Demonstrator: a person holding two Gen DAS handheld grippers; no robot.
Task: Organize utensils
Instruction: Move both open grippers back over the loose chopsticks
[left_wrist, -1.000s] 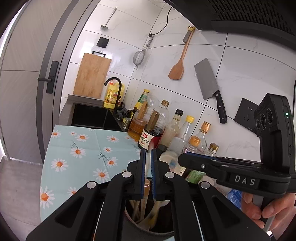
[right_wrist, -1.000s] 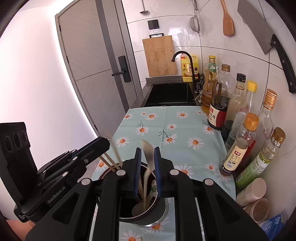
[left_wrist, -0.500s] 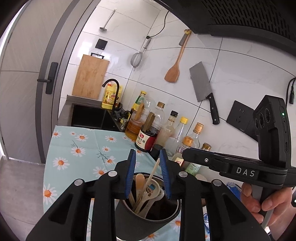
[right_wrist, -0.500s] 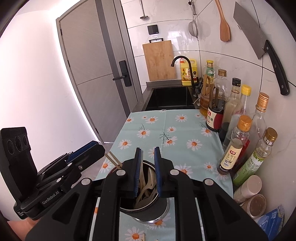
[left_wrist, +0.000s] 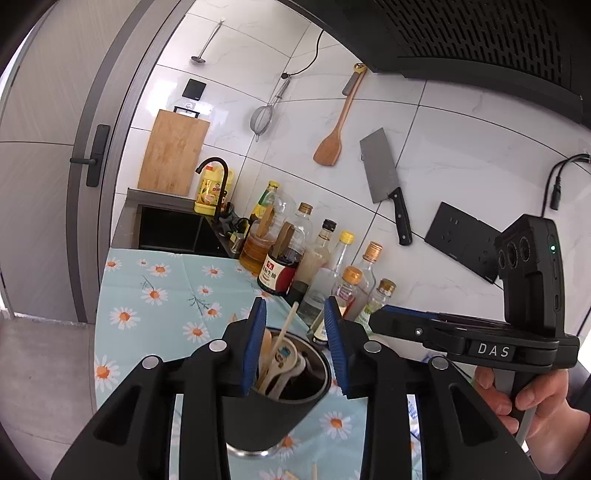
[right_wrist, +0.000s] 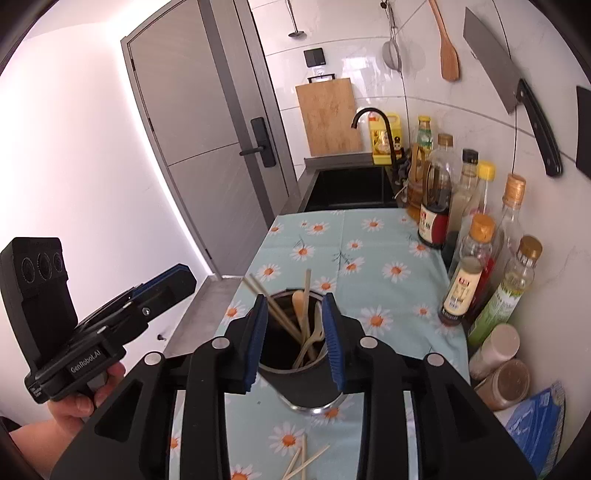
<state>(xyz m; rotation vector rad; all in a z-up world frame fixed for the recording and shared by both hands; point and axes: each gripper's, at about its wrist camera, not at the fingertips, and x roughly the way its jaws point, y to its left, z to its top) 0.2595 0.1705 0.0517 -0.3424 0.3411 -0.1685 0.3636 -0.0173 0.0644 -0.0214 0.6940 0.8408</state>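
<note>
A dark utensil cup (left_wrist: 266, 413) (right_wrist: 291, 384) stands on the daisy tablecloth (right_wrist: 369, 258). It holds chopsticks (right_wrist: 275, 310), a wooden spoon (right_wrist: 298, 301) and pale ceramic spoons (left_wrist: 284, 360) (right_wrist: 312, 341). My left gripper (left_wrist: 294, 345) is open and empty, its jaws spread above the cup's rim. My right gripper (right_wrist: 293, 341) is open and empty, also above the cup. Loose chopsticks (right_wrist: 303, 459) lie on the cloth in front of the cup. The right gripper also shows at the right of the left wrist view (left_wrist: 384, 319), and the left gripper at the left of the right wrist view (right_wrist: 177, 282).
A row of sauce and oil bottles (right_wrist: 469, 291) lines the wall at the right, with spice jars (right_wrist: 498, 347) nearer. A black sink (right_wrist: 351, 186) with a tap lies beyond the cloth. A cleaver (left_wrist: 384, 181) and wooden spatula (left_wrist: 332, 144) hang on the tiles.
Both grippers were shut on utensils over the cup a second ago. Both have opened and drawn back, and the utensils now stand in the cup.
</note>
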